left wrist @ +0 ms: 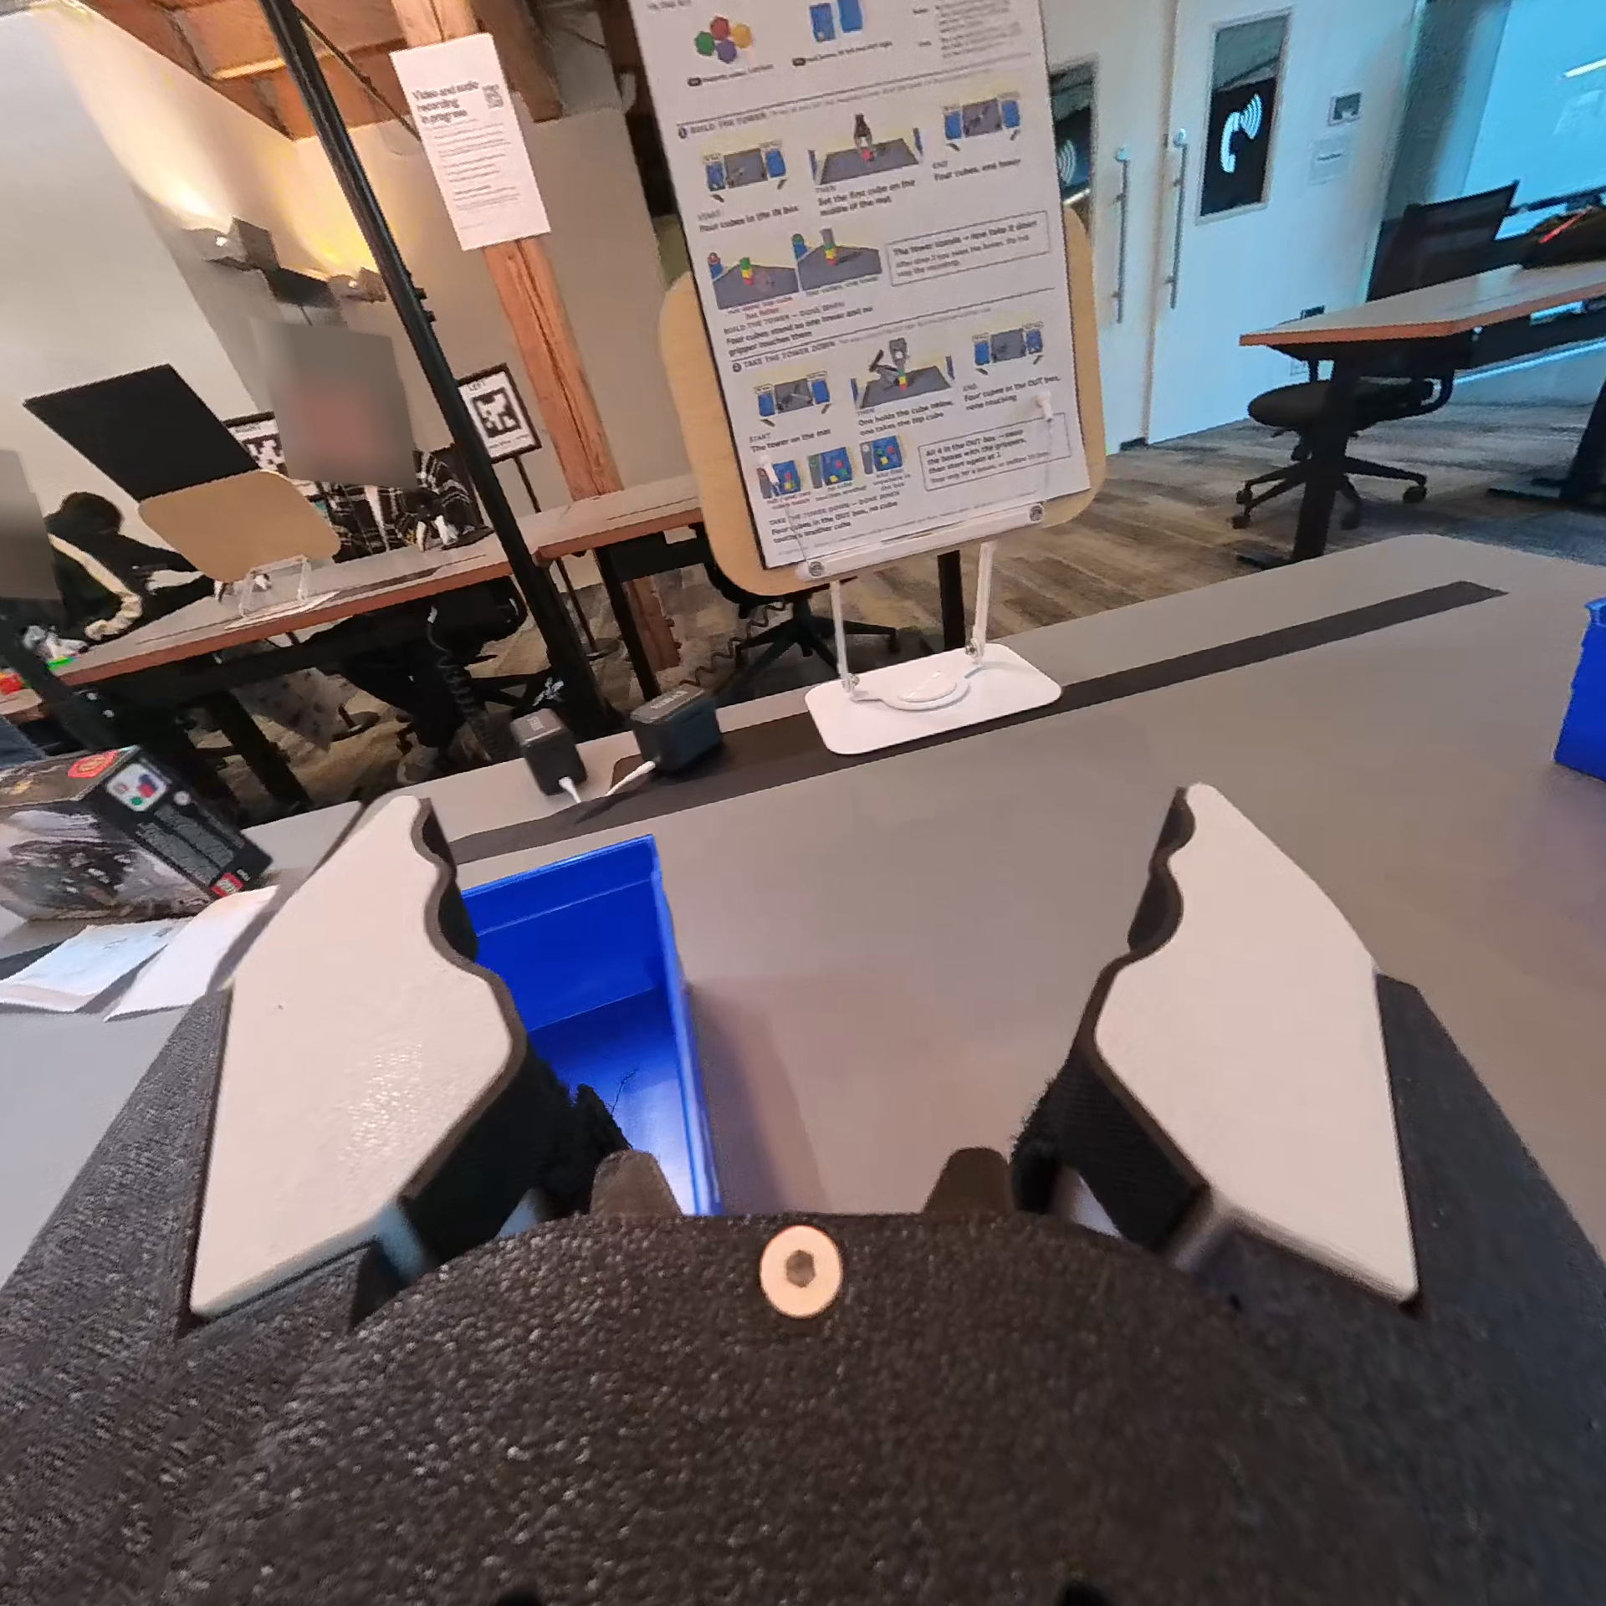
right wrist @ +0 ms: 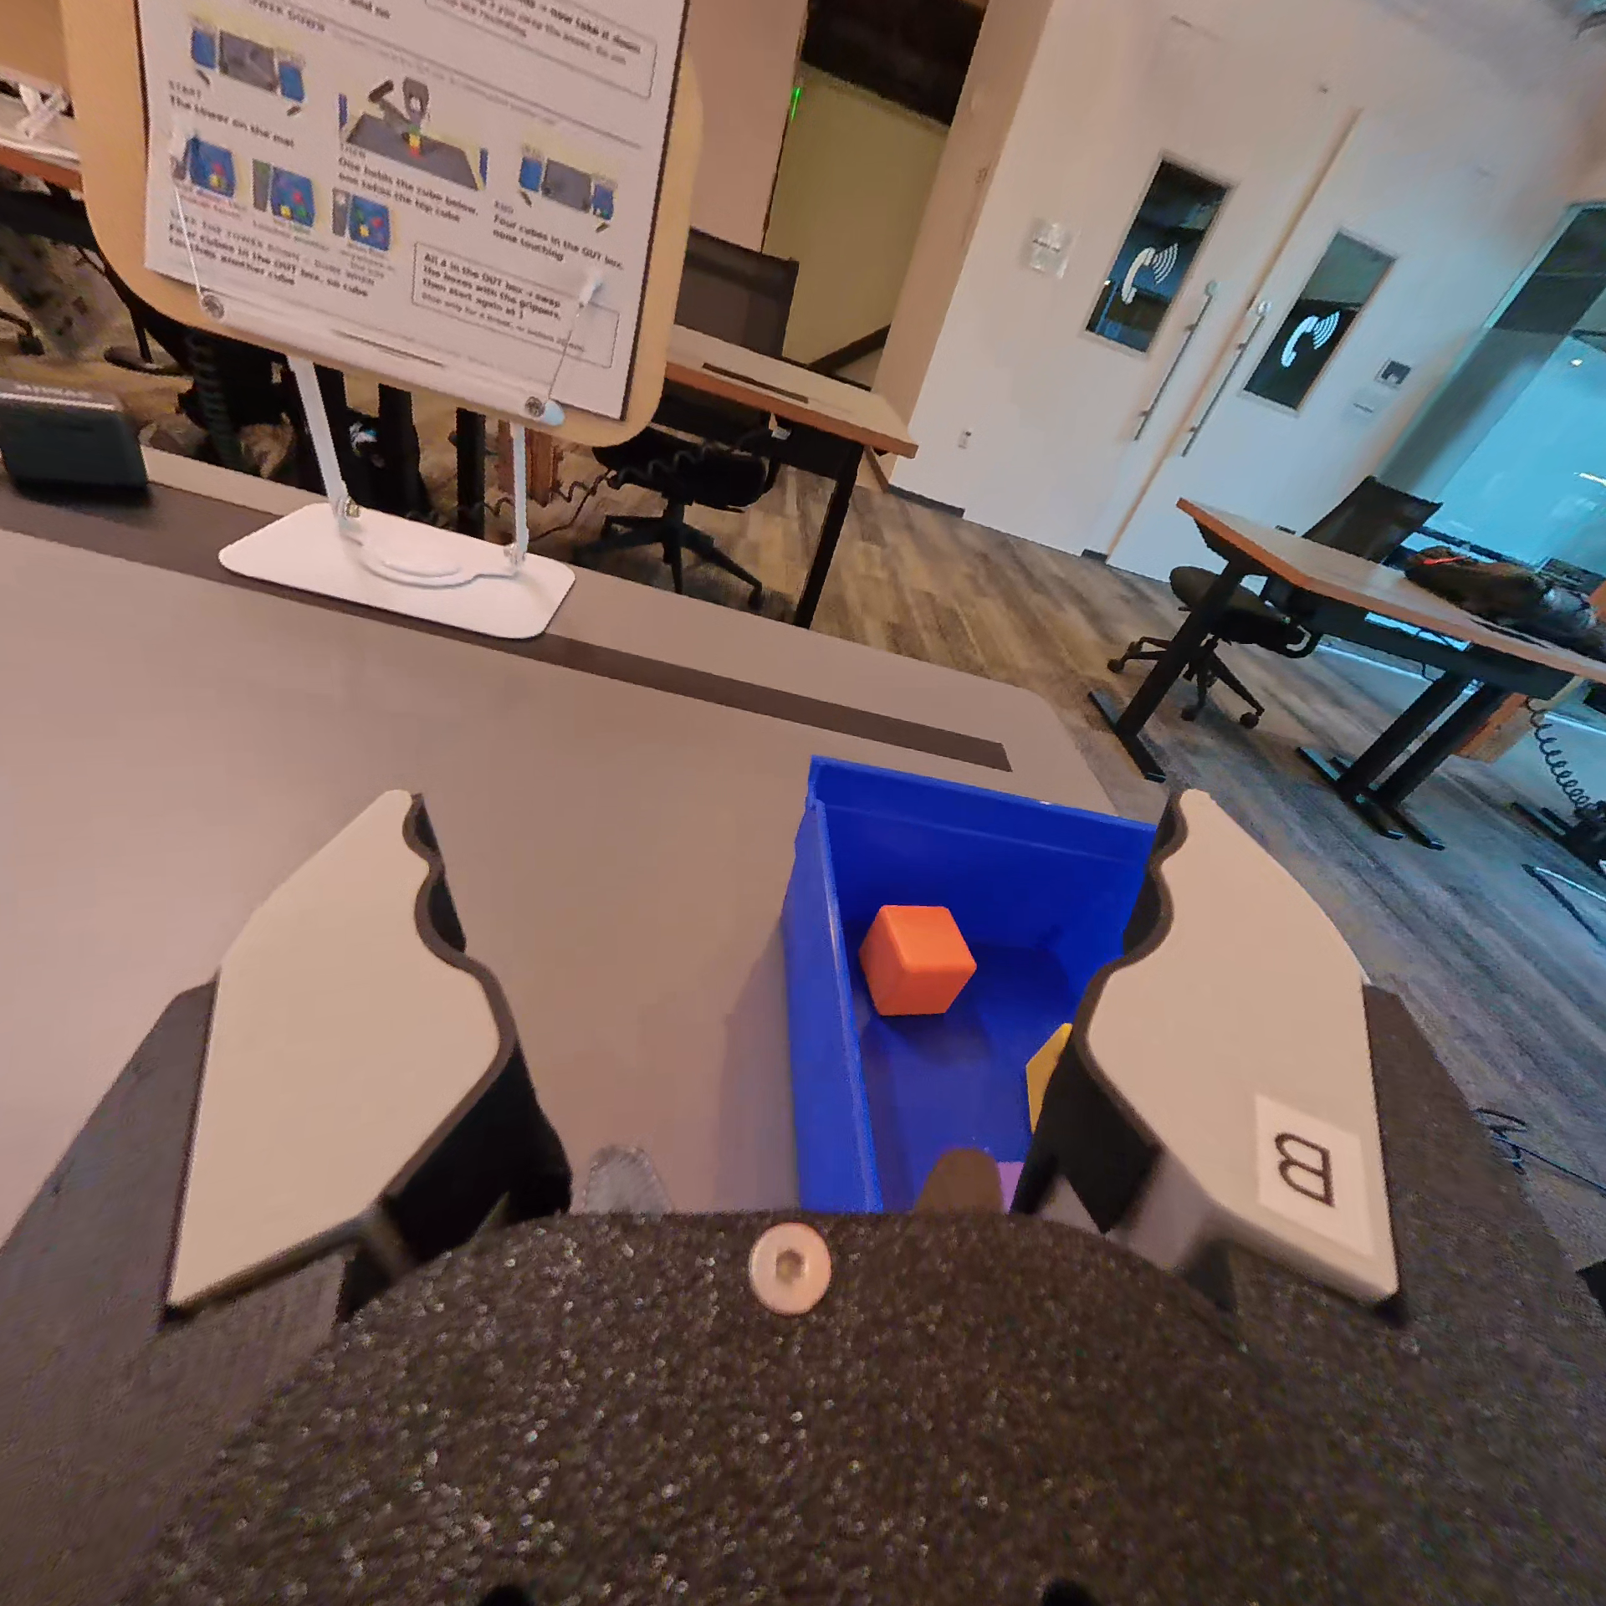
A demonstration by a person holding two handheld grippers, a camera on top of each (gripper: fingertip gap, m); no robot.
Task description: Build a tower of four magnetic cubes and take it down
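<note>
1. We're looking down the left gripper [left wrist: 799, 826] and its two pale grey fingers [left wrist: 365, 999] are spread wide with nothing between them but bare grey tabletop [left wrist: 869, 956].
2. Just under the left-hand finger sits a blue plastic bin [left wrist: 591, 956]; the part of its floor we can see holds no cube.
3. Over to the right gripper [right wrist: 791, 826]: its jaws are also wide apart, gripping nothing.
4. Below it, towards its right-hand finger, is a second blue plastic bin [right wrist: 973, 834], standing near the table's right edge.
5. There's the orange magnetic cube [right wrist: 917, 960], resting on the bin floor, tilted a little, well clear of both fingers.
6. Nearer us in the same bin, a yellow cube [right wrist: 1047, 1069] peeks out from behind the right-hand finger, and a sliver of purple cube [right wrist: 1008, 1184] shows at the bin's near end; both are mostly hidden.
7. We can't find a fourth cube in either view.
8. At the back of the table, a white-based stand holding a printed instruction sheet [left wrist: 878, 287] straddles a dark strip [right wrist: 782, 695], with two small dark chargers [left wrist: 673, 730] to its left.
</note>
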